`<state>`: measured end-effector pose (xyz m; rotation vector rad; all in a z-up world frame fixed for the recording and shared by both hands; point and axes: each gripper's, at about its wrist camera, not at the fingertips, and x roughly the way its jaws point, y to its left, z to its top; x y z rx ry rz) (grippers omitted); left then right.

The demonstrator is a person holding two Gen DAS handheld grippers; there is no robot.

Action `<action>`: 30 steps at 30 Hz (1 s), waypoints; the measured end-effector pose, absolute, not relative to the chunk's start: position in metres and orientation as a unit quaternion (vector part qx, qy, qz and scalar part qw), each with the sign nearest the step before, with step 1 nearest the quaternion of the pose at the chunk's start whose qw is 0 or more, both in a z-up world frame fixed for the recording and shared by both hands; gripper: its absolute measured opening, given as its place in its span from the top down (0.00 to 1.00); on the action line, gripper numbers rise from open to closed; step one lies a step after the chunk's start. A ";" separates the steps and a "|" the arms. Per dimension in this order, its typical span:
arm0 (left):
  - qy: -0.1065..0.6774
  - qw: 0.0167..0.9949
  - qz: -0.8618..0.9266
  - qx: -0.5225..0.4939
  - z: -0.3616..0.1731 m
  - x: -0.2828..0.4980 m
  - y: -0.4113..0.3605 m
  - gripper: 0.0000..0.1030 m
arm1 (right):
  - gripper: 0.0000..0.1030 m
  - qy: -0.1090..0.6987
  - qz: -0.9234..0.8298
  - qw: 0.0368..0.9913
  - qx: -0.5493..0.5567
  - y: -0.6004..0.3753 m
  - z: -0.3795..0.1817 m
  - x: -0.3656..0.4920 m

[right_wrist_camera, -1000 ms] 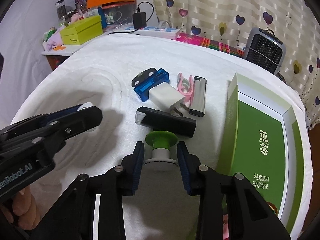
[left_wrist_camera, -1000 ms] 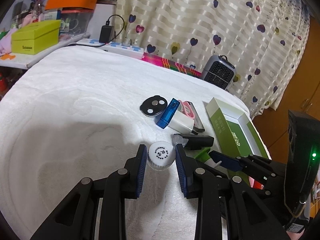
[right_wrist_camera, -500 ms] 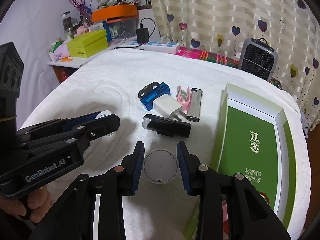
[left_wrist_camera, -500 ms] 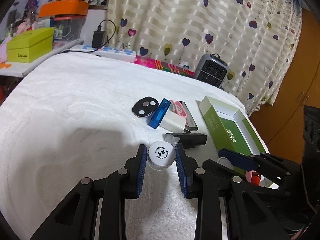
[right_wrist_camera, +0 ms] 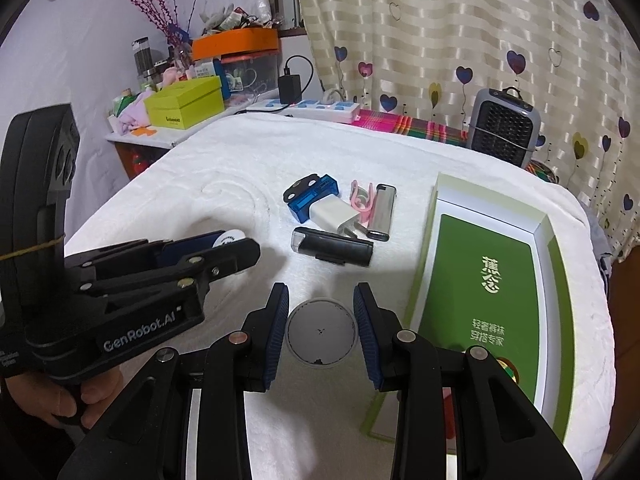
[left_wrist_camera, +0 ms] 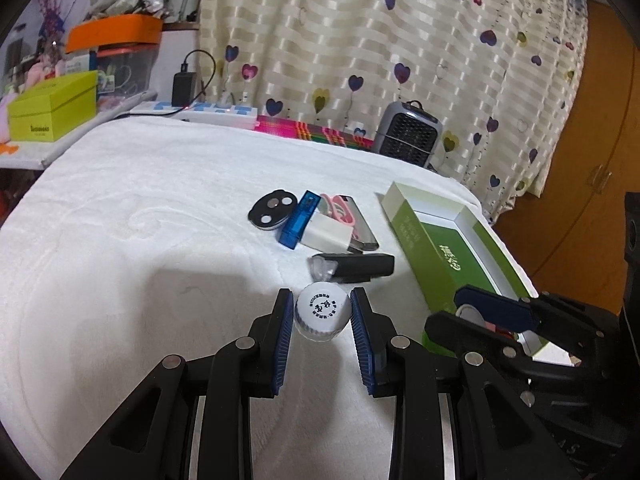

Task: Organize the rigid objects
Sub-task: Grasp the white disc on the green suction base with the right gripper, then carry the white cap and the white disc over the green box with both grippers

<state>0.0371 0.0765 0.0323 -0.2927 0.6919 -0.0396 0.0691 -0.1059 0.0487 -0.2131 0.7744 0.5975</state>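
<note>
You are holding a small white bottle (left_wrist_camera: 322,314) by its printed cap, clamped between the fingers of your left gripper (left_wrist_camera: 322,312), and it is riding clear of the white blanket (left_wrist_camera: 132,216). Your right gripper (right_wrist_camera: 320,330) is clamped on a second item, of which only a round grey base (right_wrist_camera: 321,332) is facing the camera; a second ago its green knob was pointing toward the black clip light (right_wrist_camera: 332,247), so you are lifting and tipping it as you carry it. Both grippers are rising away from the pile, where the blue stick (left_wrist_camera: 299,219), white charger (left_wrist_camera: 326,233) and silver lighter (left_wrist_camera: 359,224) are lying untouched. The open green box (right_wrist_camera: 496,264) is sitting just to your right, and it looks like the likely destination for both.
</note>
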 end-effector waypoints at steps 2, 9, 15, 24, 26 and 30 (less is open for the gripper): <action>0.336 0.931 -0.020 -0.141 0.034 0.034 0.074 0.73 | 0.66 0.369 0.287 0.878 -0.099 -0.108 0.050 0.068; 0.330 0.934 -0.022 -0.134 0.040 0.026 0.069 0.73 | 0.66 0.358 0.292 0.882 -0.091 -0.112 0.055 0.060; 0.325 0.937 -0.028 -0.127 0.046 0.021 0.061 0.73 | 0.66 0.348 0.290 0.887 -0.085 -0.119 0.061 0.055; 0.323 0.938 -0.037 -0.116 0.052 0.019 0.047 0.73 | 0.66 0.337 0.287 0.893 -0.076 -0.131 0.067 0.051; 0.323 0.939 -0.039 -0.113 0.054 0.018 0.044 0.73 | 0.66 0.334 0.286 0.895 -0.073 -0.135 0.069 0.050; 0.323 0.939 -0.044 -0.106 0.057 0.019 0.036 0.73 | 0.66 0.331 0.284 0.897 -0.069 -0.141 0.071 0.049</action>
